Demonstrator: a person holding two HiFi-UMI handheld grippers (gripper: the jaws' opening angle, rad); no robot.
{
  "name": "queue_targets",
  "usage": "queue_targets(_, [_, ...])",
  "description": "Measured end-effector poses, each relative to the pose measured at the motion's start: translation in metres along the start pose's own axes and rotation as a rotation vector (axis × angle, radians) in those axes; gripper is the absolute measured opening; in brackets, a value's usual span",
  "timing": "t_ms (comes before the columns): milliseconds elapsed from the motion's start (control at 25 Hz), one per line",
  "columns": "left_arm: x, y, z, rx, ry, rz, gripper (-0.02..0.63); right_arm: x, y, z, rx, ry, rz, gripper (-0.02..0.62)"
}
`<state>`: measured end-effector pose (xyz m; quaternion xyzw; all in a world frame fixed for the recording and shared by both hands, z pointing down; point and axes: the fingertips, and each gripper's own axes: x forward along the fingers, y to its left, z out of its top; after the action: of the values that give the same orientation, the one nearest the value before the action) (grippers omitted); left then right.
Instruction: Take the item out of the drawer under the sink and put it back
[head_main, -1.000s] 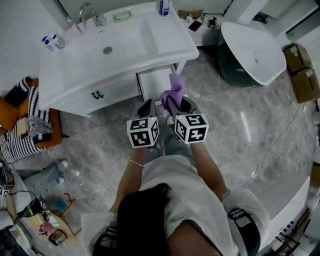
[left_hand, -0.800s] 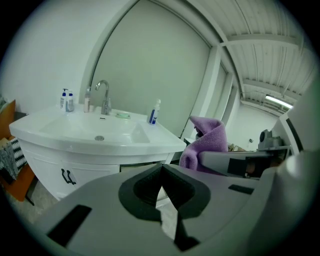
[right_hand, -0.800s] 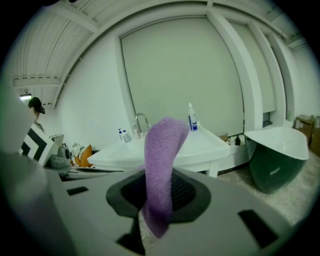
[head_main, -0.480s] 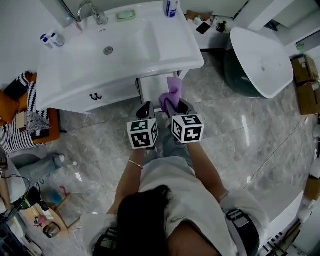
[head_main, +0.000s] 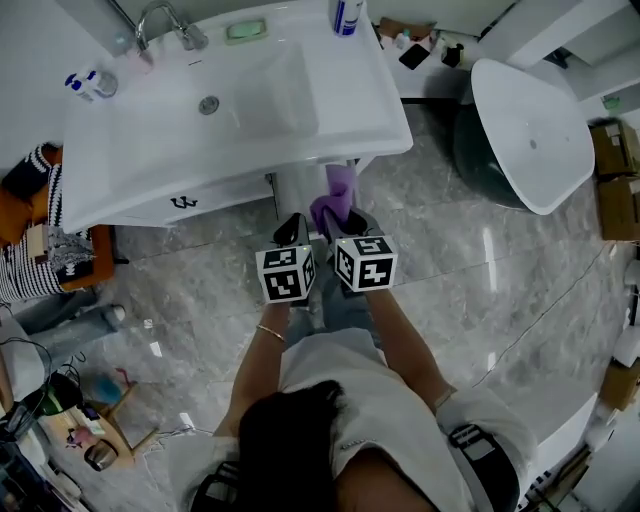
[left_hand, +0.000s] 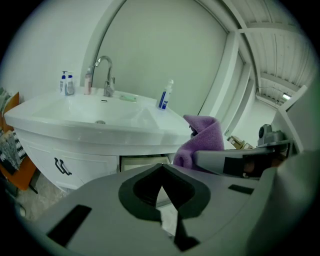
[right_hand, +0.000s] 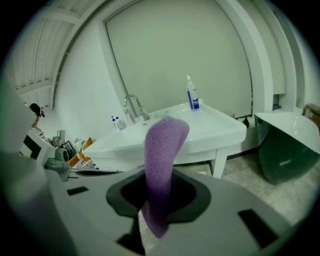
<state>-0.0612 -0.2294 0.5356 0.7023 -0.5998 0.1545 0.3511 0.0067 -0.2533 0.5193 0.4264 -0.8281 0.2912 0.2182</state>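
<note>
1 purple cloth pinched in R gripper jaws; L gripper jaws together; 1 drawer open.

Faucet, blue-labelled bottle, white bathtub, cardboard boxes

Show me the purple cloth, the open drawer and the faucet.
purple cloth (right_hand: 159, 160), right gripper view, on the middle of its upright fold.
drawer (left_hand: 142, 161), left gripper view, on its pale open inside.
faucet (left_hand: 108, 82), left gripper view, on its upright stem.
</note>
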Motion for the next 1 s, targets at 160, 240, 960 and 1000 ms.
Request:
queue_targets(160, [0.020, 0.004, -0.007, -0.012, 0.023, 0.002, 0.003, 0.019, -0.008, -0.012, 0.011, 0.048, 0.001, 0.092])
queue_targets(240, [0.030, 0.007, -0.011, -0.026, 0.034, 0.012, 0.003, 0.026, -0.012, -0.020, 0.017, 0.075, 0.004, 0.092])
queue_targets(960, [0.095, 0.038, -0.049, -0.126, 0.100, 0.043, 0.003, 0.104, -0.047, -0.072, 0.093, 0.233, 0.001, 0.092])
queue_targets(1000, [0.099, 0.041, -0.051, -0.127, 0.103, 0.041, 0.003, 0.108, -0.049, -0.076, 0.095, 0.240, 0.001, 0.092])
